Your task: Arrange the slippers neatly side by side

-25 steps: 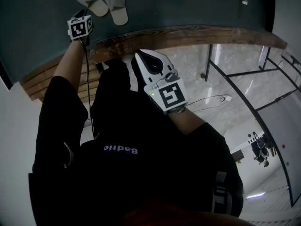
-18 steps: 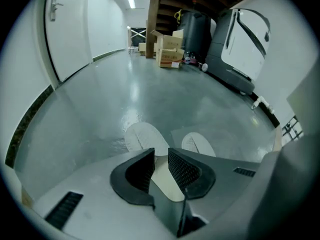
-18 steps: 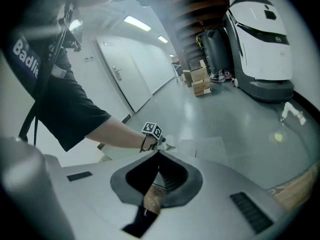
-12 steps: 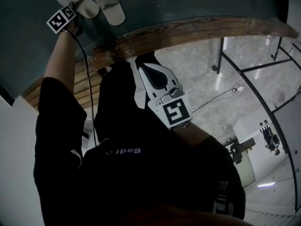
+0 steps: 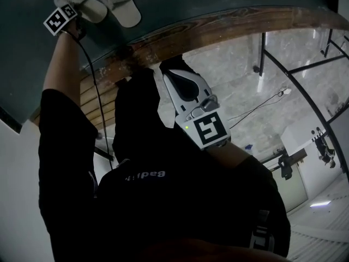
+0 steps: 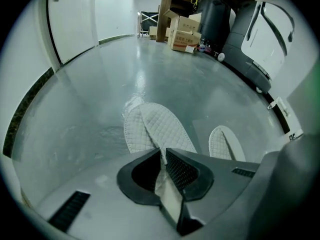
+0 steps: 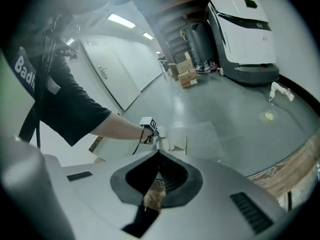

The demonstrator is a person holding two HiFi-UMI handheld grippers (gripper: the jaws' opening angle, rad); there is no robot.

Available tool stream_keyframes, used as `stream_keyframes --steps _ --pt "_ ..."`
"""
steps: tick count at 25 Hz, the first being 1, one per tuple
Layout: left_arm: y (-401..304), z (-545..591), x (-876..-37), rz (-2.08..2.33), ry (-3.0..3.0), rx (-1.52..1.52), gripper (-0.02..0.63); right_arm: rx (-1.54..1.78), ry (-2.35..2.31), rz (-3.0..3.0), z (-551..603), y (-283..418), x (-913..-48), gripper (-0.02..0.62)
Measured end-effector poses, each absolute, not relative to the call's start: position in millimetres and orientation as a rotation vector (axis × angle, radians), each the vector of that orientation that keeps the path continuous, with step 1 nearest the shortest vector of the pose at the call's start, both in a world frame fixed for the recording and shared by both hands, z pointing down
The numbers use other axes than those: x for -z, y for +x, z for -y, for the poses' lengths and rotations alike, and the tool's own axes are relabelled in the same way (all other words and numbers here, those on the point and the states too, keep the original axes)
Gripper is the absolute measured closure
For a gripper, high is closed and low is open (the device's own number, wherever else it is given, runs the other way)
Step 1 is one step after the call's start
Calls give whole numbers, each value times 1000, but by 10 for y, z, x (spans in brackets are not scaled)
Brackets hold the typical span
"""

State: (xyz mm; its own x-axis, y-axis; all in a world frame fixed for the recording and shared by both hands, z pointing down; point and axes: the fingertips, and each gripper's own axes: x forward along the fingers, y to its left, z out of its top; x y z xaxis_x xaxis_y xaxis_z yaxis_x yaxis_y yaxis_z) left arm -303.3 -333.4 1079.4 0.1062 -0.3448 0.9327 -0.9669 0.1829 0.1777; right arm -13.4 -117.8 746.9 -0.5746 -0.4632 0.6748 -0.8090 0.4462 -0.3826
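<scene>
One white quilted slipper point(image 6: 162, 126) lies on the dark glossy floor point(image 5: 180, 1), beyond the left end of the wooden ledge point(image 5: 218, 34). The second slipper point(image 6: 226, 143) is just beside it, farther along the ledge. Both look light, soft and floppy. The thin sole likely bends if lifted by one end and should slide easily on the smooth floor. The best hold is probably the near rim, pinched deep so the cloth doesn't slip out. The left gripper point(image 6: 164, 158) has just been closing its jaws; they're narrow now, nipping that slipper's near edge, with white cloth between them. The right gripper point(image 7: 159, 156) is on the near side of the ledge by the person's torso, jaws together, nothing held.
</scene>
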Motion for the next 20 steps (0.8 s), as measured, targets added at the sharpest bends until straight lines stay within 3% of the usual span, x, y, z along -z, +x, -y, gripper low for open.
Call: stream_keyframes --steps 2,6,20 --pt "-3038 3303 -10774 1415 1366 -814 597 -963 1084 2222 1166 -123 -7463 595" --pt "-3142 3254 -10683 1432 1434 -898 597 -972 1082 2239 1116 -211 -7392 595" --pt "-2553 2671 -10654 1395 1382 -713 597 -970 1058 2245 915 -304 -7263 595"
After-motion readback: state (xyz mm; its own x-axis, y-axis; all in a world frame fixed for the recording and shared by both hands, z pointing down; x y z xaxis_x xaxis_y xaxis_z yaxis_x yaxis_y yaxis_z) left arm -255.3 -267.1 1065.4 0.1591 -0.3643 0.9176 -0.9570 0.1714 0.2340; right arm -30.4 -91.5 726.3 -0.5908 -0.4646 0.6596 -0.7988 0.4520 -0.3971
